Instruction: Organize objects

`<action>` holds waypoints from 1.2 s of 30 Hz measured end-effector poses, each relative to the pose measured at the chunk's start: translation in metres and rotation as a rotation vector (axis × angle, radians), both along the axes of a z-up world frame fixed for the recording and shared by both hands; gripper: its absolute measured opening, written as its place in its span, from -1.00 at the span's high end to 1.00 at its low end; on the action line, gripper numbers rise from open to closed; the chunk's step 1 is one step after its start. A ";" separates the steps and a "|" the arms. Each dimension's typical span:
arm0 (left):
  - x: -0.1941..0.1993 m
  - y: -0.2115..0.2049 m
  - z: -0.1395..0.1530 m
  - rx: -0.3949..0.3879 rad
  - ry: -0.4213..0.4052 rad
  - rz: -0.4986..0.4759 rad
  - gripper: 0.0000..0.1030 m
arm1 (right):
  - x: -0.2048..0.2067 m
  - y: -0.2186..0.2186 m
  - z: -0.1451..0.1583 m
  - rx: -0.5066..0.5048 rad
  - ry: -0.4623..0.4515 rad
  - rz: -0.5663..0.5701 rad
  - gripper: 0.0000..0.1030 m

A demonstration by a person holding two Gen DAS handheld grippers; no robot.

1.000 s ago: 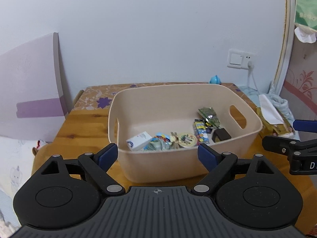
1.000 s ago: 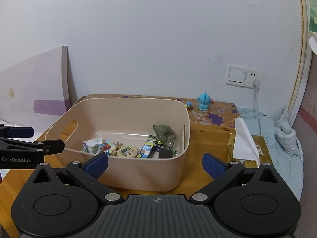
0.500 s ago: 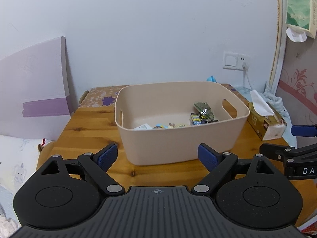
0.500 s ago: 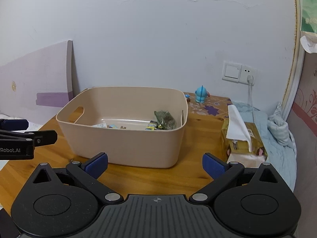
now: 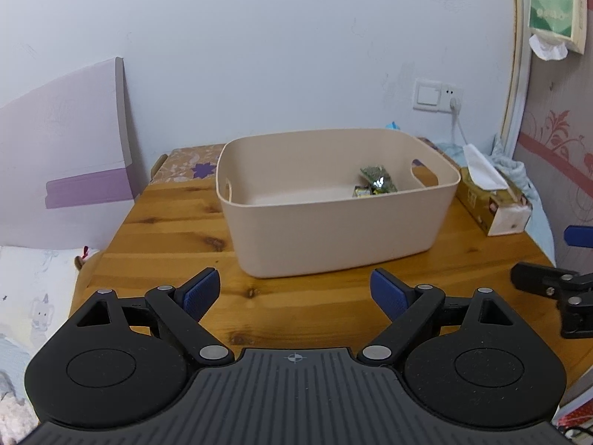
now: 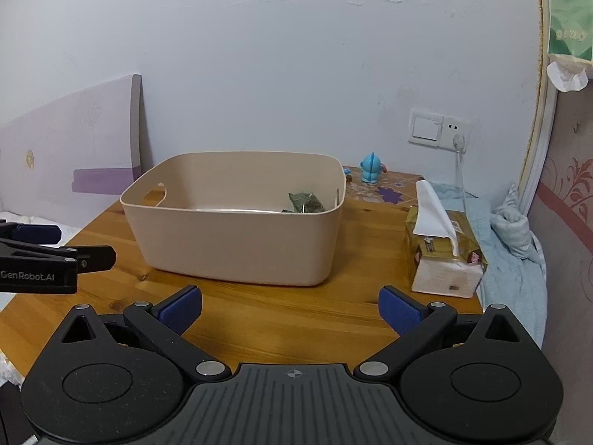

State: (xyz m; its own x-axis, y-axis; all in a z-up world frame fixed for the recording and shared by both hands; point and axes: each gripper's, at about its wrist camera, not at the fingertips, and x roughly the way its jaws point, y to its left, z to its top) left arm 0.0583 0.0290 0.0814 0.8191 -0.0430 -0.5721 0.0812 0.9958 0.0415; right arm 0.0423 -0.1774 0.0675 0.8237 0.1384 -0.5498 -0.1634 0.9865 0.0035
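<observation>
Bin of beige plastic, with a cut-out handle in each short end, sits on the wooden table toward the back, near the white wall. Both grippers hang over the near part of the table, short of the bin and tilted down toward it. The left gripper has its blue-padded jaws spread wide with only bare wood between them; the right gripper stands the same way, jaws wide apart and gripping nothing. Each shows at the edge of the other's view, side by side and apart. Nothing lies on the table between the grippers and the bin's near wall. To the right of the bin, apart from it, stands a gold tissue box with a white sheet pulled up from its top, and beyond that lies a light blue cloth. A small blue figurine stands behind the bin's right rear corner on a patterned mat. A pale purple board leans on the wall at the left, and a wall socket with a plugged cable is at the right. Inside the bin, against its right end, lies a dark green packet with a small yellow packet beside it; the near wall hides the rest of the floor.
</observation>
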 end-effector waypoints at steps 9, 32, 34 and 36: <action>-0.016 0.010 -0.004 -0.017 0.009 0.005 -0.74 | -0.015 0.001 -0.001 0.010 0.013 0.011 -1.00; -0.049 0.012 0.002 -0.042 0.011 -0.075 -0.74 | -0.042 -0.014 -0.003 0.024 0.018 -0.043 -1.00; -0.050 0.013 0.002 -0.047 0.011 -0.074 -0.75 | -0.042 -0.011 -0.003 0.017 0.020 -0.037 -1.00; -0.050 0.014 0.002 -0.047 0.009 -0.069 -0.76 | -0.041 -0.009 -0.003 0.003 0.022 -0.038 -1.00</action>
